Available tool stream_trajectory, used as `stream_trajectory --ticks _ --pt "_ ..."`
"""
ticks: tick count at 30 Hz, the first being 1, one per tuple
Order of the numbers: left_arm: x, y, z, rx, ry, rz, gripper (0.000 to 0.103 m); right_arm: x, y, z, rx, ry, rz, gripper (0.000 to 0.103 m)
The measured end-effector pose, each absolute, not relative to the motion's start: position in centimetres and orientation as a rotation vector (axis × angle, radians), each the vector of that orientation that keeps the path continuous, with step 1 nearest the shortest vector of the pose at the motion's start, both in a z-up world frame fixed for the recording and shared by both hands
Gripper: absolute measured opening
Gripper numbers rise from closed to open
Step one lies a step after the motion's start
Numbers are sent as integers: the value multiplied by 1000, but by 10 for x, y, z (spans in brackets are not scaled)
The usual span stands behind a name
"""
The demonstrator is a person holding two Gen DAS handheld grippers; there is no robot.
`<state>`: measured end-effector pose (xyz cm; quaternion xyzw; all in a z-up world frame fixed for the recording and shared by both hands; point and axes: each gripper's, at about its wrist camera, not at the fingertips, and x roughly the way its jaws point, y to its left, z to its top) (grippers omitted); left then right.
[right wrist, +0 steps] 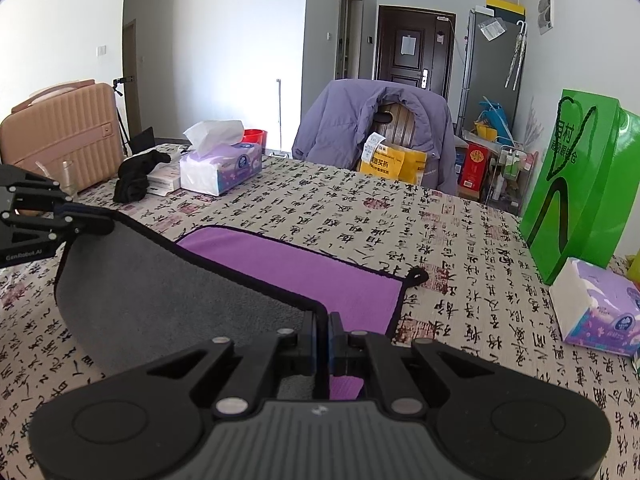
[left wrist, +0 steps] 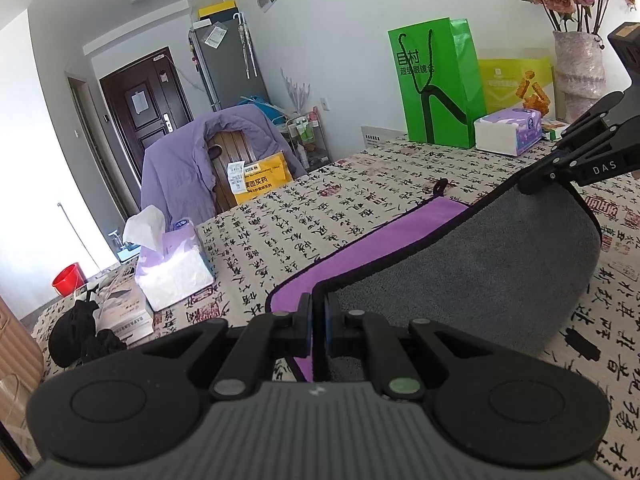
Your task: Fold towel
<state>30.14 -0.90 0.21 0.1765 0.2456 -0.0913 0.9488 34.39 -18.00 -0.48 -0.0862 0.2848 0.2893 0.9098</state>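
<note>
The right gripper (left wrist: 532,188), up to the right of the left jaws, bears the white letters "DAS". The left gripper (right wrist: 94,222), far left of the right jaws, reads "GenRobot.AI". Beyond the jaws, the green bag (left wrist: 436,84) shows "目村", the yellow bag (left wrist: 260,178) "美团买药", and brush characters cover the tablecloth (right wrist: 400,220).

Bright, even daylight fills both views, blowing out to white glare at the left edge of the left wrist view. Shadows are soft. Fisheye bending curves walls and door (right wrist: 414,50) (corners vignette black); focus stays sharp.
</note>
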Motion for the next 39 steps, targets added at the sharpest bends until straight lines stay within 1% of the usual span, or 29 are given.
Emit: stream_trajectory --ticks 39 --pt "392 3 -16 414 501 -179 6 433 -159 -20 -245 581 597 5"
